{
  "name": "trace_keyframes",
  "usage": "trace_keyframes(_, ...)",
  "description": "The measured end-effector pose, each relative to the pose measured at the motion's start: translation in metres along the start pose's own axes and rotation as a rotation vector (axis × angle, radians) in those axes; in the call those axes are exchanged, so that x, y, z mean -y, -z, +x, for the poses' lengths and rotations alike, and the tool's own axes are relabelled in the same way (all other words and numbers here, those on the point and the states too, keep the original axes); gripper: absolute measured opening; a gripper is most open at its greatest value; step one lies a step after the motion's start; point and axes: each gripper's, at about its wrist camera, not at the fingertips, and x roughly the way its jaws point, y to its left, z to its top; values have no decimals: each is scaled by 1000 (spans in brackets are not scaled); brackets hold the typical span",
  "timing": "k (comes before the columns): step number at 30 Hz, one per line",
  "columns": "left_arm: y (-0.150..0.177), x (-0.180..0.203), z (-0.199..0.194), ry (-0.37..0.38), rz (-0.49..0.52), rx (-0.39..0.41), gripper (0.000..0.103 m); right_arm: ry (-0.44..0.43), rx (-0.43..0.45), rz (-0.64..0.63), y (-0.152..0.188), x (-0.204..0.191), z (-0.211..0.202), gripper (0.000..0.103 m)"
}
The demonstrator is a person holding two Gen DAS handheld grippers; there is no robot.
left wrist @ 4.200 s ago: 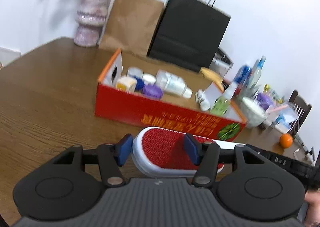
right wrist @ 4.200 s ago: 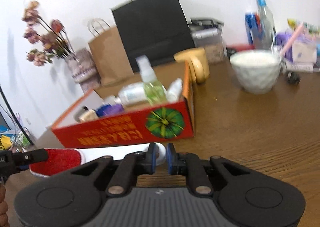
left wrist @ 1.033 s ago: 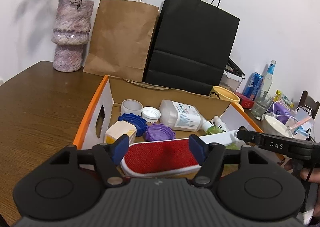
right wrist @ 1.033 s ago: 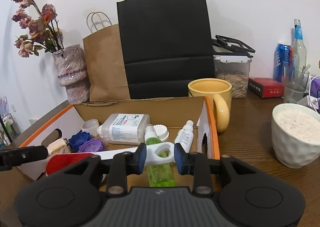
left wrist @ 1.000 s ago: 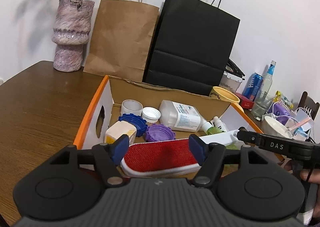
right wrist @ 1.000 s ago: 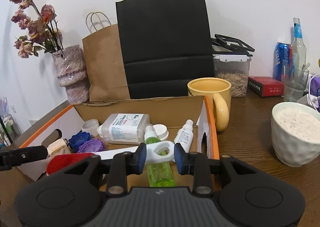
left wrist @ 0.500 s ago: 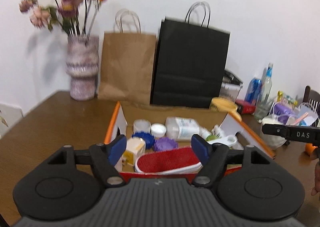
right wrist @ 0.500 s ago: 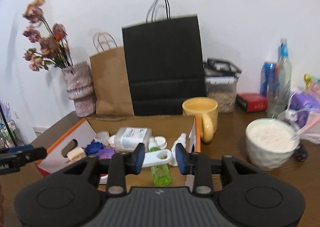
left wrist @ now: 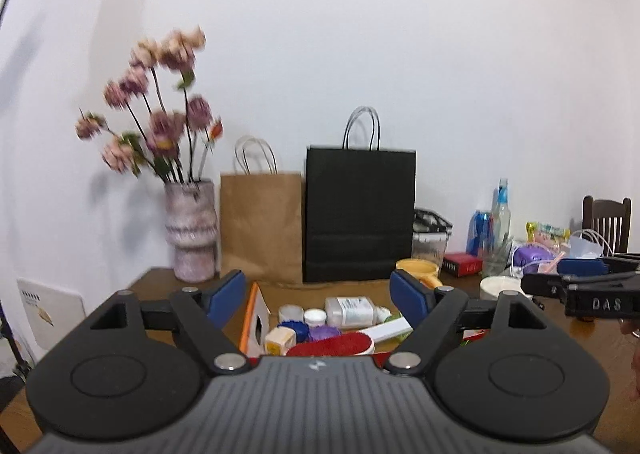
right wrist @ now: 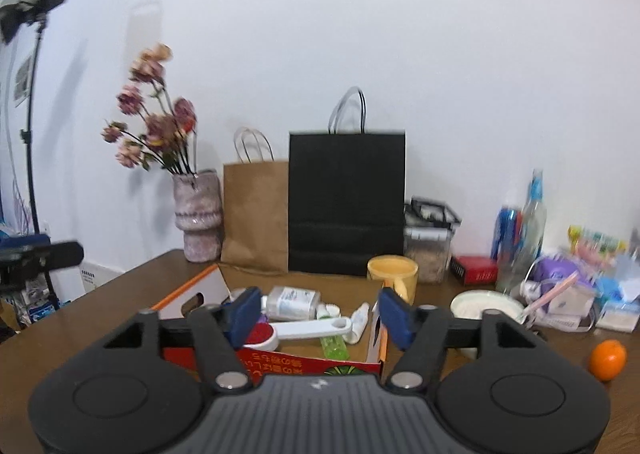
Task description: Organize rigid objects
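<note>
Red-faced white plastic lint brush [right wrist: 304,330] lies in the red cardboard box [right wrist: 312,368]; light, stiff, best pinched on its flat handle. Left hand-held gripper [left wrist: 318,296] and right hand-held gripper [right wrist: 318,316]: both opening, nothing between my jaws.

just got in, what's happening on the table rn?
A person with a handheld gripper in each hand is sorting items into the red cardboard box. The red lint brush lies in the box on top of bottles and lids, with neither gripper touching it. The left gripper and the right gripper are both empty, jaws opening, raised clear of the box. An orange, a white bowl and a yellow mug sit outside the box.
</note>
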Motion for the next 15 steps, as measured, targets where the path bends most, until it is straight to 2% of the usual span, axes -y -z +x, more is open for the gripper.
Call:
trace_keyframes(4, 6, 5, -31, 4, 14, 45, 81, -7, 73, -12, 12, -12, -36, 74)
trace_keyframes(11, 13, 1, -66, 17, -14, 46, 81, 1, 85, 17, 22, -26, -72, 74)
trace_keyframes(15, 17, -3, -90, -9, -29, 46, 81, -1, 94, 26, 27, -35, -98, 74)
